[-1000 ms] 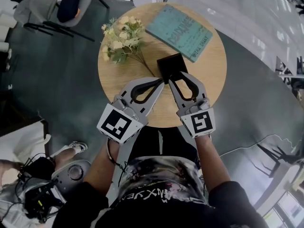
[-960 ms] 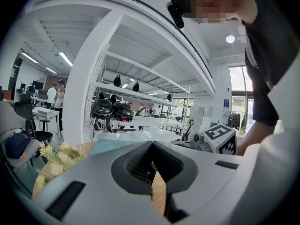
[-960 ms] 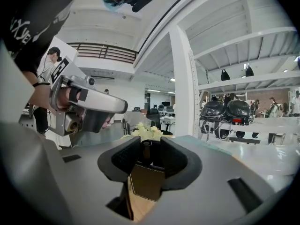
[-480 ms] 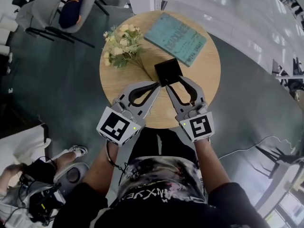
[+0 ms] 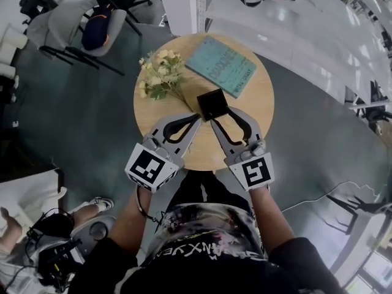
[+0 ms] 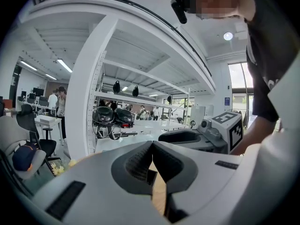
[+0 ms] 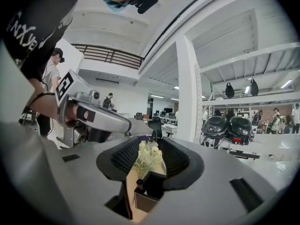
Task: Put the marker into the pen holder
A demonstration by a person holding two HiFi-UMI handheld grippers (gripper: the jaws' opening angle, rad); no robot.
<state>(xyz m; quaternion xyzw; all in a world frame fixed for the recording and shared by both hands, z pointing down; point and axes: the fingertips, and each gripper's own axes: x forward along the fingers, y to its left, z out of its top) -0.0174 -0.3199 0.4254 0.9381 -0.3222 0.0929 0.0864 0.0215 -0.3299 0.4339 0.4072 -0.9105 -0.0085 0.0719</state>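
right hand-held gripper: jaws apart, have just been opening, nothing gripped | left hand-held gripper: jaws together, empty, close beside it, likely idle | marker: upright in pen holder, below and just ahead of the right jaws, clear of them | table: carries holder | judgement: jaws spread to release; placing looks done
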